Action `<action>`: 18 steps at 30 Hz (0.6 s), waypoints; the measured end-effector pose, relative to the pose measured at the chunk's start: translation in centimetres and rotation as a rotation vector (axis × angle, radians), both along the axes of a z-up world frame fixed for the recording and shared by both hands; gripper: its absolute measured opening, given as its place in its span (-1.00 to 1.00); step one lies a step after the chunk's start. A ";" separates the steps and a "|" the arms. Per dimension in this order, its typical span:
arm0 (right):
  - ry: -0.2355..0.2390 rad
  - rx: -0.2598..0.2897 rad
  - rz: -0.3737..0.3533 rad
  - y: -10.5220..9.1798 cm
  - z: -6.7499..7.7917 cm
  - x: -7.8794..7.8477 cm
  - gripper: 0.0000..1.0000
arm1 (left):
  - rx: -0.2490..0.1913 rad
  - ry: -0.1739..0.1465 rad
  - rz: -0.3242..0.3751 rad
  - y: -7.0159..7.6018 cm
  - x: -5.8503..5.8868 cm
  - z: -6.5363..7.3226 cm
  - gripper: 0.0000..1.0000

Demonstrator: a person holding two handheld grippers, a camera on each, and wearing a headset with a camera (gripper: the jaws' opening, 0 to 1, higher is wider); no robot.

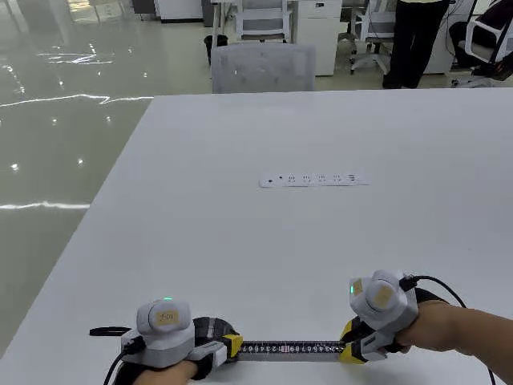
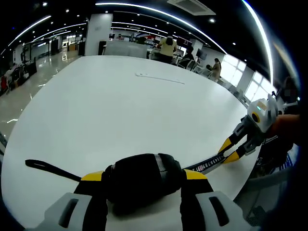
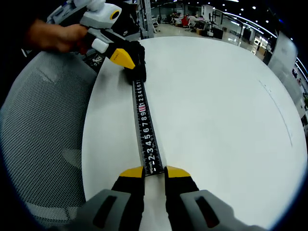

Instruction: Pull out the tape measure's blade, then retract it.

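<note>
Left gripper (image 2: 144,175) clamps the tape measure (image 2: 139,185); right gripper (image 3: 154,172) pinches its drawn-out blade (image 3: 143,125) above the desk (image 3: 216,96). Next step, likely: guiding it back.

- Lower left, on table (image 1: 321,257): tape measure case (image 1: 213,329), in left gripper (image 1: 224,341).
- From it, blade (image 1: 288,348) runs right into right gripper (image 1: 348,345).
- Mid-frame: power strip (image 1: 313,180); top centre, behind table: chair (image 1: 263,68).
</note>
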State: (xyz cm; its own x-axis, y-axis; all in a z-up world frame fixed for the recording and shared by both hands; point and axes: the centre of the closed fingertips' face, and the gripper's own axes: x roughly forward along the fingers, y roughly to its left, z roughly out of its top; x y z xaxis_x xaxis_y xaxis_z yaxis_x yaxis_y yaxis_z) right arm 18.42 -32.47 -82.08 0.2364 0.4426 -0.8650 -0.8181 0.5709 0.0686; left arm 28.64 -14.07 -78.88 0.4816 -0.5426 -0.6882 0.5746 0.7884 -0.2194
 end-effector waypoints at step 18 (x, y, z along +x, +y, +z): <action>0.000 0.003 0.002 1.0 0.0 0.3 -0.72 | -0.007 0.003 -0.006 0.0 0.0 0.0 0.15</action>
